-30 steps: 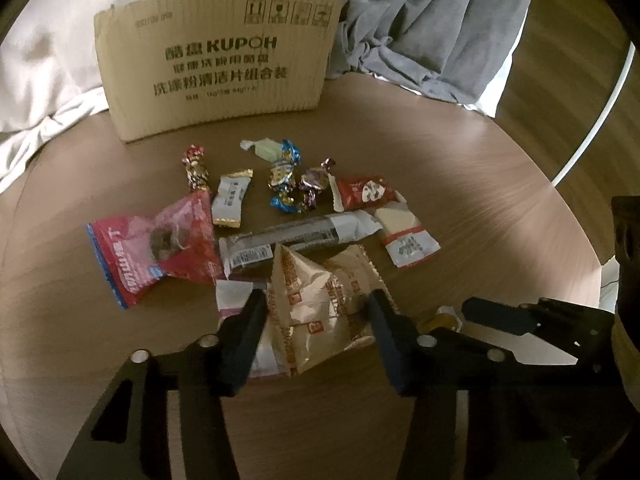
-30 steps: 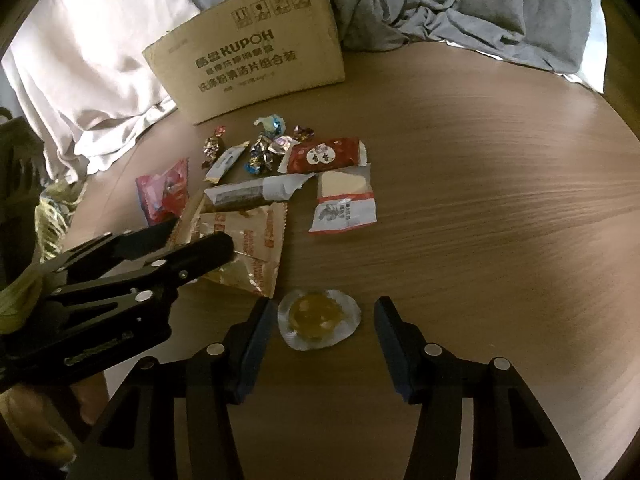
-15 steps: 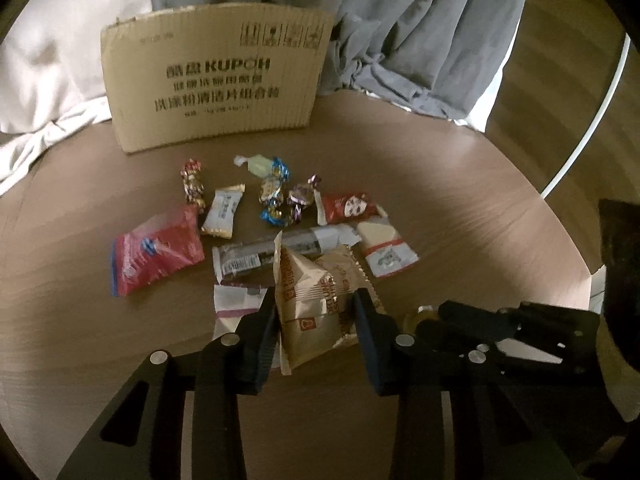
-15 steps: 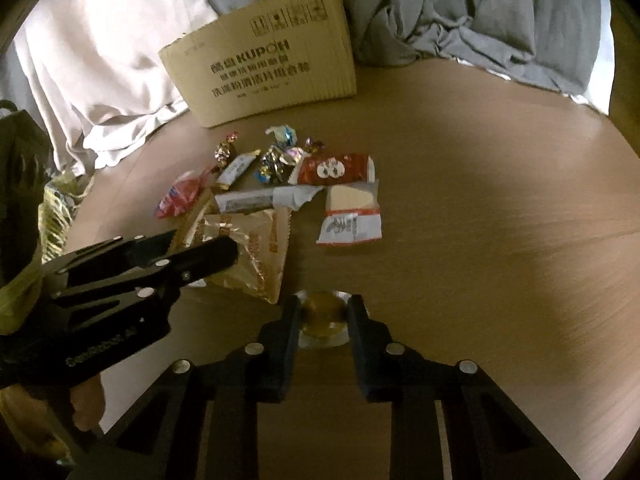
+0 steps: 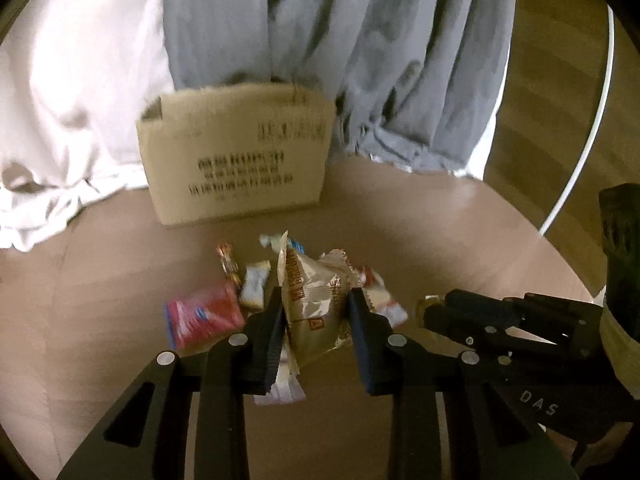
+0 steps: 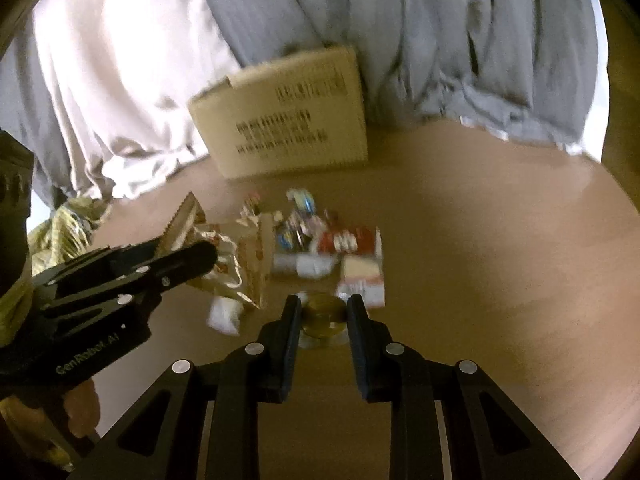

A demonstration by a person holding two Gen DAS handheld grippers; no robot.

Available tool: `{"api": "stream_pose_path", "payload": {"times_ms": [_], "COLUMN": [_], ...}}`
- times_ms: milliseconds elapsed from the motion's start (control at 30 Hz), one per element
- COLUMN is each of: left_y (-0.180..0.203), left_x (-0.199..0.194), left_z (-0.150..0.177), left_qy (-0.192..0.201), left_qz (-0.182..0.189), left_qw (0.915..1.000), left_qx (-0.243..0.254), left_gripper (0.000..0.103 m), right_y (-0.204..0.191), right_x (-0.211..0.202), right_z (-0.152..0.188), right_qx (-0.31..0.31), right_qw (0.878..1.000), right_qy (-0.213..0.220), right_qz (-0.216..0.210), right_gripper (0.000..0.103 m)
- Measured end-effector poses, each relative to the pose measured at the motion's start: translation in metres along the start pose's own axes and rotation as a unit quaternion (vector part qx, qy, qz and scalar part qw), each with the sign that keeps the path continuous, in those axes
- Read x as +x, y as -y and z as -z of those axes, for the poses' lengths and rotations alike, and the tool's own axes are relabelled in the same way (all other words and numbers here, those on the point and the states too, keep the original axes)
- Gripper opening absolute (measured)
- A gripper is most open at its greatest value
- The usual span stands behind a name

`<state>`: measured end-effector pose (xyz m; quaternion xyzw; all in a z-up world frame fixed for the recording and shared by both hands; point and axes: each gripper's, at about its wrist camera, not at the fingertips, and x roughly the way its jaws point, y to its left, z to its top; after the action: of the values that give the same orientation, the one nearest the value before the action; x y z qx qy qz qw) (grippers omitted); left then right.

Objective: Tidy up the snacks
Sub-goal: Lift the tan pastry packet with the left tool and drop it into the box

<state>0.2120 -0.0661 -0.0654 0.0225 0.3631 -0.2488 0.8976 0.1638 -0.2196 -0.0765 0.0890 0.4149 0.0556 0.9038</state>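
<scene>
One cardboard box (image 5: 236, 156) stood at twelve o'clock. Two grippers: left gripper (image 5: 316, 312), right gripper (image 6: 323, 316). One gold packet (image 5: 314, 300) at centre, one red pouch (image 5: 202, 314) at nine o'clock of it, one round jelly cup (image 6: 323, 314). Smaller wrapped sweets too blurred to count. Two cloths behind: one white cloth (image 5: 80, 80), one grey cloth (image 5: 340, 40).

Left gripper (image 5: 316, 312): jaws closing, fingers (image 5: 267, 336) pressed on both sides of the tan snack packet (image 5: 310, 296), held above the bench (image 5: 100, 300)
Right gripper (image 5: 430, 310): at right edge, tips on something small and yellowish
Bench: red packet (image 5: 200, 316), small wrapped candies (image 5: 228, 266), white sachet (image 5: 256, 288)
Behind: cardboard box (image 5: 236, 160) upright, grey cloth (image 5: 340, 40), white cloth (image 5: 80, 80)
</scene>
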Motion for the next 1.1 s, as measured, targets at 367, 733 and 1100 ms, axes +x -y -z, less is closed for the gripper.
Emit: {"api": "stream_pose_path", "payload": {"times_ms": [367, 733, 1100], "left_y": [-0.021, -0.046, -0.073], "left_x": [-0.028, -0.043, -0.027], "left_z": [-0.051, -0.106, -0.163], "left_qy": [0.075, 0.140, 0.160], "left_qz": [-0.027, -0.062, -0.088], "left_qw": [0.9968, 0.9882, 0.9832], "left_qx": [-0.012, -0.007, 0.001], "left_gripper": [0.029, 0.028, 0.028], "right_y": [-0.022, -0.041, -0.050], "right_x": [-0.021, -0.020, -0.002], "right_z": [-0.062, -0.129, -0.203], "right_qx": [-0.026, -0.049, -0.074], "right_qw": [0.995, 0.985, 0.978], "right_qy": [0.097, 0.159, 0.189], "right_qz": [-0.027, -0.042, -0.053], "right_gripper": [0.025, 0.025, 0.025]}}
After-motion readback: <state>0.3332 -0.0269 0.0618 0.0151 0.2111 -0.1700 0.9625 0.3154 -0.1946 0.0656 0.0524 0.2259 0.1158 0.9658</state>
